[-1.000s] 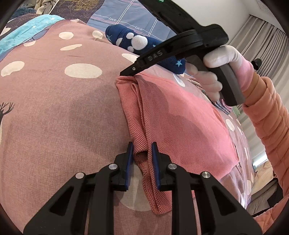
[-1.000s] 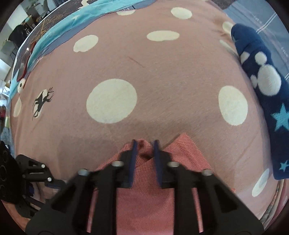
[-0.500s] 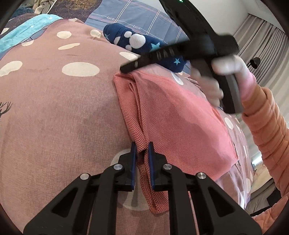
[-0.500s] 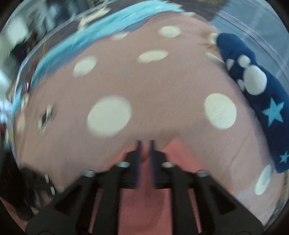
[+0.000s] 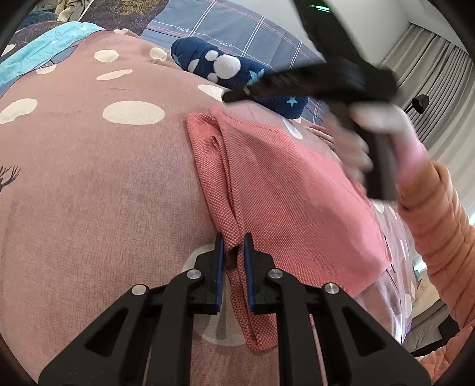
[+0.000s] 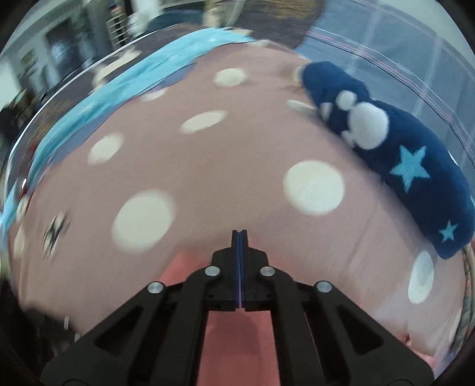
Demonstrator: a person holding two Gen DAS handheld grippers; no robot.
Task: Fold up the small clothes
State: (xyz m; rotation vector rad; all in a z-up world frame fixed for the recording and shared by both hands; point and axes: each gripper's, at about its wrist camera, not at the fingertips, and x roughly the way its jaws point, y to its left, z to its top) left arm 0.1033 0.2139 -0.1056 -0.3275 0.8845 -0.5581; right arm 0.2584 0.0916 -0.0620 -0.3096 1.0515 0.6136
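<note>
One coral-pink garment (image 5: pixel 282 190), folded, lies on a dusty-pink spotted bedspread (image 5: pixel 89 178). Left gripper (image 5: pixel 233 246) pinches its bunched near edge. Right gripper (image 6: pixel 239 237), jaws pressed together on nothing, hangs above the far edge. Navy star-patterned plush (image 6: pixel 394 148) lies beyond, near a plaid pillow (image 5: pixel 225 26).

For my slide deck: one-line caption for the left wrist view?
Left gripper pinches the folded pink garment on a polka-dot bedspread; right gripper hovers beyond.
</note>
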